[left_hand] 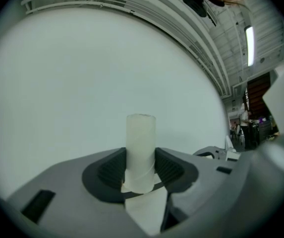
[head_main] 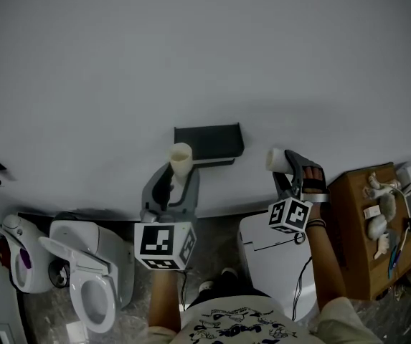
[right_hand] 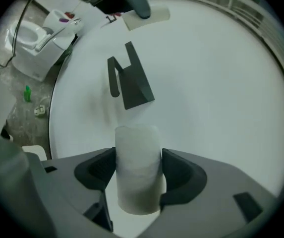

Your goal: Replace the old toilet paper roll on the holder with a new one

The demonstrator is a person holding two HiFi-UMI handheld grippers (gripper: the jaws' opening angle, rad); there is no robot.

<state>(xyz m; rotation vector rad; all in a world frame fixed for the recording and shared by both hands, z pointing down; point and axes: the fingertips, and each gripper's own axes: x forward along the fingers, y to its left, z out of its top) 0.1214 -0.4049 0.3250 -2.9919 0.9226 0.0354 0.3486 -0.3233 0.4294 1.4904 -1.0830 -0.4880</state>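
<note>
Head-mounted camera looks steeply down a pale wall [head_main: 191, 49] at the dark holder [head_main: 209, 142]. Each gripper camera peers closely along its jaws at that wall; the right gripper view also catches the holder.

Head view: dim, flat grey light; faint shadow under the holder [head_main: 209, 143]. Gripper views: brighter, fisheye, black corners, edges bowed. Ceiling strip light [left_hand: 250, 44] glares in left gripper view. Right gripper view: paper roll [right_hand: 138, 175] smeared, soft-edged.
</note>
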